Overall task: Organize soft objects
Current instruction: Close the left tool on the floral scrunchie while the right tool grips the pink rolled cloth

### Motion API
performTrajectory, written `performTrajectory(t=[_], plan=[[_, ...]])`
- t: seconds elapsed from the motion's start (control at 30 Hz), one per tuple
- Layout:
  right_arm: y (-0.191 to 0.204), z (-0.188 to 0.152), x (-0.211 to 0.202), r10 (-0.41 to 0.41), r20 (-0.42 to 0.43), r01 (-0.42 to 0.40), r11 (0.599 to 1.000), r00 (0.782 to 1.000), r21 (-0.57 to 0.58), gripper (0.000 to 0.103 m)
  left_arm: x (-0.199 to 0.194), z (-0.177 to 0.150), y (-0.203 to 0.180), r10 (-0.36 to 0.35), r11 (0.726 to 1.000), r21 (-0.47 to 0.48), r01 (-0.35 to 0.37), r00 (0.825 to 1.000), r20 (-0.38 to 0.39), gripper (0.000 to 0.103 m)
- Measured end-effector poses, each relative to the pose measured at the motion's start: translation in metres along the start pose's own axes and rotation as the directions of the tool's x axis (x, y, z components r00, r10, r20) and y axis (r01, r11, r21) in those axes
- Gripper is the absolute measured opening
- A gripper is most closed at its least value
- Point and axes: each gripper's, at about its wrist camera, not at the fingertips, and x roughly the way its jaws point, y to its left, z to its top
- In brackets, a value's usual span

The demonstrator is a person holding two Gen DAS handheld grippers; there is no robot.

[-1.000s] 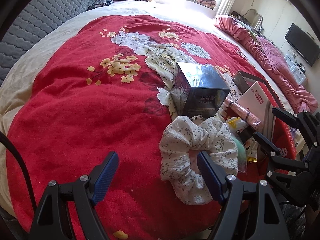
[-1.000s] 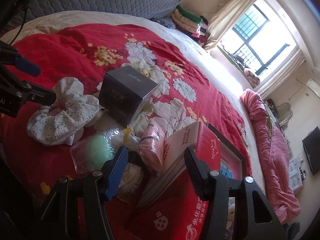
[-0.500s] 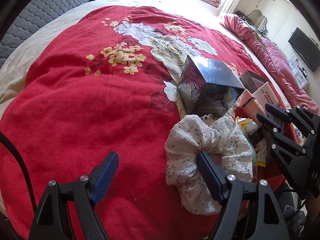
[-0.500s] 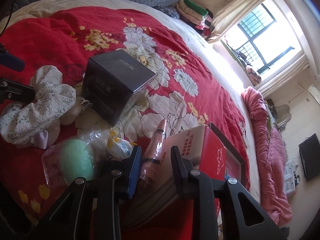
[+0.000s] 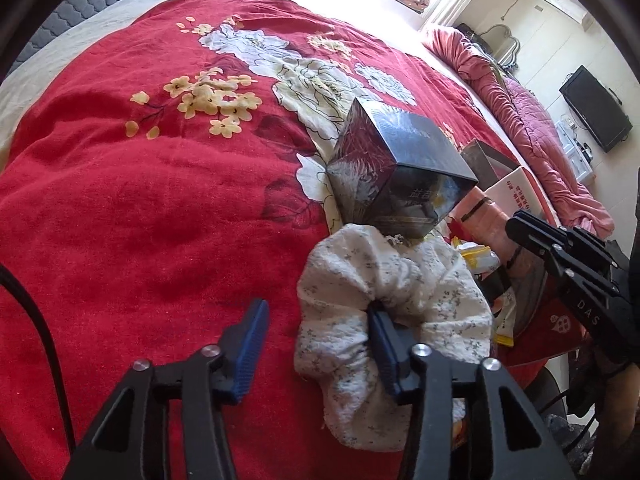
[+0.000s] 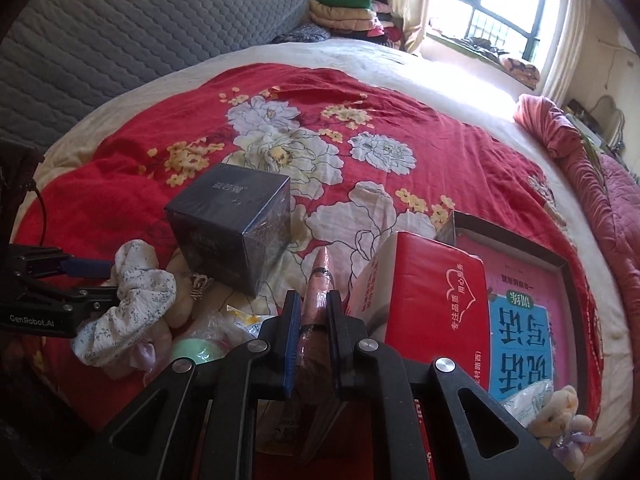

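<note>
Lying bunched on the red floral blanket (image 5: 120, 220), near the foot of the bed: one white scrunchie (image 5: 400, 292), gathered cotton with a small grey sprig print, puffed and crumpled, its ring drawn into uneven folds. It touches the lower corner of a dark glossy box (image 5: 396, 172) standing just behind it.

Left gripper (image 5: 316, 340): low over the blanket, pointing up the bed, jaws spread apart. The right blue pad is pushed into the scrunchie's folds; the left pad stands clear over bare blanket. Nothing is clamped.

Right gripper (image 6: 310, 328): reaching in from the bed's right side, jaws drawn in tight on a pink wrapped roll (image 6: 318, 284), a tapered bundle in shiny film with a dark band round it, its pointed end angled toward the dark box.

Beside the roll, on its right: a red-and-white tissue pack (image 6: 436, 304) with printed characters, leaning against a shallow dark-rimmed tray (image 6: 560, 264) that holds a pink and blue booklet.

Between scrunchie and roll: a clear bag with a pale green round item (image 6: 196, 350) and a yellow-printed packet (image 5: 476, 252).

At the tray's near corner: a small cream plush toy (image 6: 560, 412).

Beyond: grey quilted headboard (image 6: 132, 32), folded clothes (image 6: 344, 12) stacked by the window, rumpled pink quilt (image 5: 532, 132) along the far side.
</note>
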Motion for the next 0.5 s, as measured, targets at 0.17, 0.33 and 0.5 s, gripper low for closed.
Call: performTrajectory(t=[0.17, 0.33, 0.5], plan=[[0.020, 0.005, 0.017, -0.088, -0.138, 0.075, 0.992, 0.986, -0.099, 0.013, 0.001, 0.001, -0.003, 0.002, 1.000, 0.012, -0.002, 1.000, 0.000, 0.044], [0.032, 0.014, 0.044, -0.204, -0.260, 0.155, 0.968, 0.944, -0.196, 0.022, 0.001, 0.000, -0.003, -0.006, 1.000, 0.019, 0.006, 1.000, -0.003, 0.044], [0.037, 0.024, 0.065, -0.251, -0.313, 0.180, 0.954, 0.916, -0.239, 0.024, 0.002, 0.001, -0.001, -0.017, 1.000, 0.023, 0.017, 1.000, -0.005, 0.044]])
